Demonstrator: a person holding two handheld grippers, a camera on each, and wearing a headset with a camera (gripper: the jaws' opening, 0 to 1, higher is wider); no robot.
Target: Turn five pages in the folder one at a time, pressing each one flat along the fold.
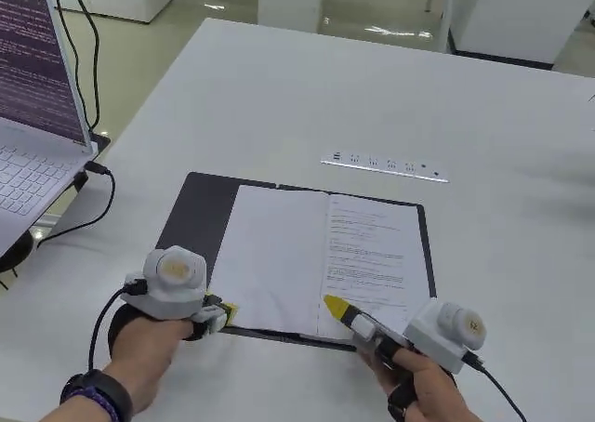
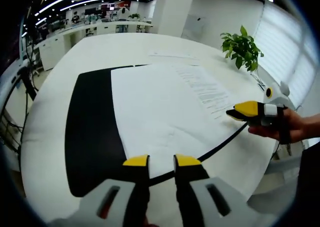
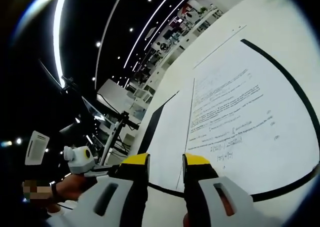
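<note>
A black folder (image 1: pixel 191 219) lies open on the white table. Its left page (image 1: pixel 270 255) is blank and its right page (image 1: pixel 376 250) carries printed text. My left gripper (image 1: pixel 223 312) rests at the folder's near left edge, by the bottom corner of the blank page (image 2: pixel 160 117), jaws close together with nothing between them. My right gripper (image 1: pixel 335 306) points its yellow tips at the bottom of the fold, over the near edge of the printed page (image 3: pixel 235 122). Its jaws are also drawn together and hold nothing. In the left gripper view the right gripper (image 2: pixel 250 110) sits at the page's far side.
An open laptop (image 1: pixel 37 115) stands at the table's left edge, with a black cable (image 1: pixel 88 213) trailing toward the folder. A white power strip (image 1: pixel 383 167) lies on the table beyond the folder. Bare tabletop (image 1: pixel 307 87) stretches behind and to the right.
</note>
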